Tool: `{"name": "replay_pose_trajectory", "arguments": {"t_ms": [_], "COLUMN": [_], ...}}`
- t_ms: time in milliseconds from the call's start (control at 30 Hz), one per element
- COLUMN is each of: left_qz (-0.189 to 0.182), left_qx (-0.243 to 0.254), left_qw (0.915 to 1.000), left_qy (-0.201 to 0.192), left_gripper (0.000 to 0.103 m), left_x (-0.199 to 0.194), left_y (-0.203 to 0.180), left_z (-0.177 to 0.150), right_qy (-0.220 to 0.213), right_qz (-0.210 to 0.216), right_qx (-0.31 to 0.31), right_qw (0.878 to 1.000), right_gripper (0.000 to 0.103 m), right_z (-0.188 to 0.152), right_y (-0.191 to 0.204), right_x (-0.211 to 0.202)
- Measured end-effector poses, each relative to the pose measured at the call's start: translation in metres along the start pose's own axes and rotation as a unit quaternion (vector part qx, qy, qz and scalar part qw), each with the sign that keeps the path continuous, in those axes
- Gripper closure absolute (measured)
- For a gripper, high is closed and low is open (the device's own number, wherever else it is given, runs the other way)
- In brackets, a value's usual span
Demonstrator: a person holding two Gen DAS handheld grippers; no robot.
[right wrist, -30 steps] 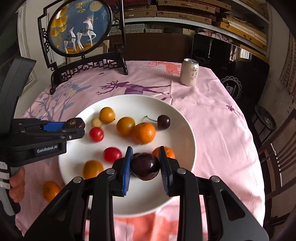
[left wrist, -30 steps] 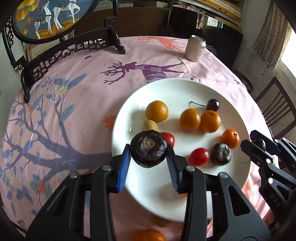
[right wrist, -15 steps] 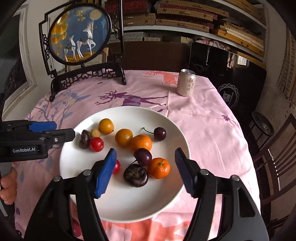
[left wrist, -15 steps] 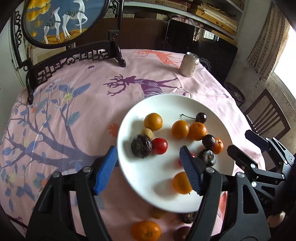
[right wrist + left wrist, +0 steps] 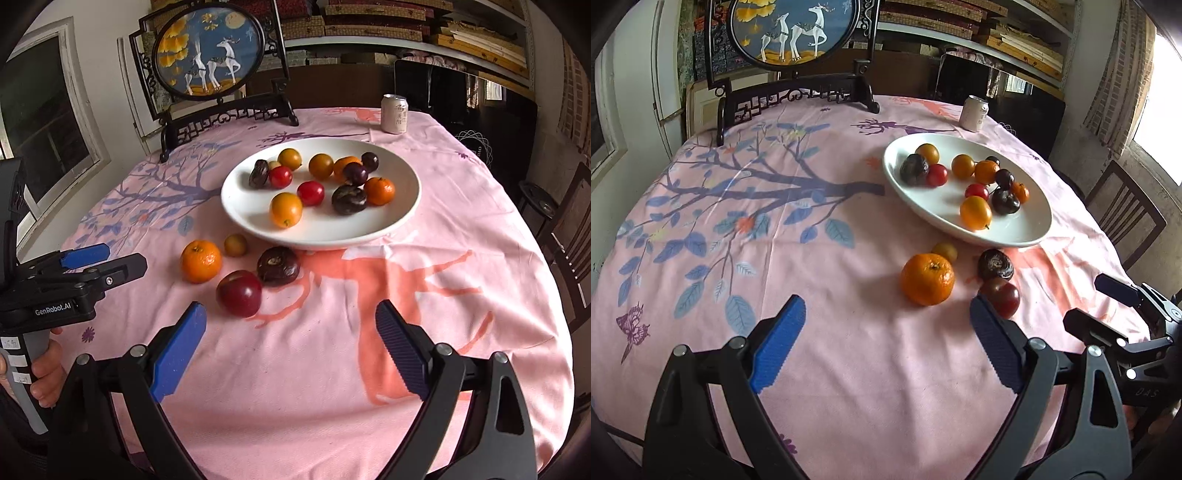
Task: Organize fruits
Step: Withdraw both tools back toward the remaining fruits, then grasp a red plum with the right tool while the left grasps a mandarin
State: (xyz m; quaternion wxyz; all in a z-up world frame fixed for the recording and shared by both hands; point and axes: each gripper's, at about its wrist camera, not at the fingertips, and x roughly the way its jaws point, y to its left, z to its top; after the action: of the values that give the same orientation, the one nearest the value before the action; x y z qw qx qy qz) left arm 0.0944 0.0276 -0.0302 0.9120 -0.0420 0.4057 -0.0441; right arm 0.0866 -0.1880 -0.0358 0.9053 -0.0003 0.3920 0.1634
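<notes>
A white plate [image 5: 402,218] [image 5: 1027,236] holds several fruits: oranges, red tomatoes, dark plums and a cherry. On the cloth in front of the plate lie a mandarin [image 5: 200,260] [image 5: 927,278], a small yellow fruit [image 5: 235,244] [image 5: 945,251], a dark wrinkled fruit [image 5: 277,265] [image 5: 995,264] and a red plum [image 5: 239,293] [image 5: 1001,297]. My left gripper [image 5: 886,347] is open and empty, low over the cloth in front of the mandarin. My right gripper [image 5: 290,350] is open and empty, in front of the red plum.
A black-framed round deer screen [image 5: 210,55] stands at the table's far edge. A drink can [image 5: 394,113] stands behind the plate. Wooden chairs [image 5: 1123,214] stand at the right. The pink patterned cloth [image 5: 461,258] covers the round table.
Both grippers have let go of their dark fruits onto the plate, opened wide and pulled back toward the table's near side. The loose fruits on the cloth have come into view.
</notes>
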Motion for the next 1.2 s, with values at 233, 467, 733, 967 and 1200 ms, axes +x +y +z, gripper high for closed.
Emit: {"name": "replay_pose_trajectory", "arguments": {"t_ms": [233,467,733,967,1200], "left_qz": [0.005,0.007,-0.005,-0.014,0.009], "left_qx": [-0.014,-0.033,-0.011,0.019,0.029], "left_qw": [0.9998,0.9993,0.9995,0.9981,0.9964], "left_qy": [0.012,0.014,0.029,0.057,0.078], "left_gripper": [0.011,0.011,0.011,0.011,0.034], "left_x": [-0.004,-0.007,0.014,0.055,0.077], "left_y": [0.019,0.031,0.007,-0.031,-0.044], "left_z": [-0.01,-0.013,-0.003,0.007,0.012], "right_qy": [0.056,0.056,0.064,0.045,0.039], "right_qz": [0.032,0.035,0.036,0.012,0.016], "right_qx": [-0.015,-0.009,-0.013,0.0,0.02], "right_qw": [0.998,0.998,0.997,0.999,0.999], "right_gripper": [0.01,0.036,0.065,0.065,0.065], "right_z": [-0.004,0.006,0.004,-0.009,-0.014], "right_y": [0.026,0.029,0.027,0.003,-0.012], "right_x": [0.041,0.067,0.056,0.014,0.004]}}
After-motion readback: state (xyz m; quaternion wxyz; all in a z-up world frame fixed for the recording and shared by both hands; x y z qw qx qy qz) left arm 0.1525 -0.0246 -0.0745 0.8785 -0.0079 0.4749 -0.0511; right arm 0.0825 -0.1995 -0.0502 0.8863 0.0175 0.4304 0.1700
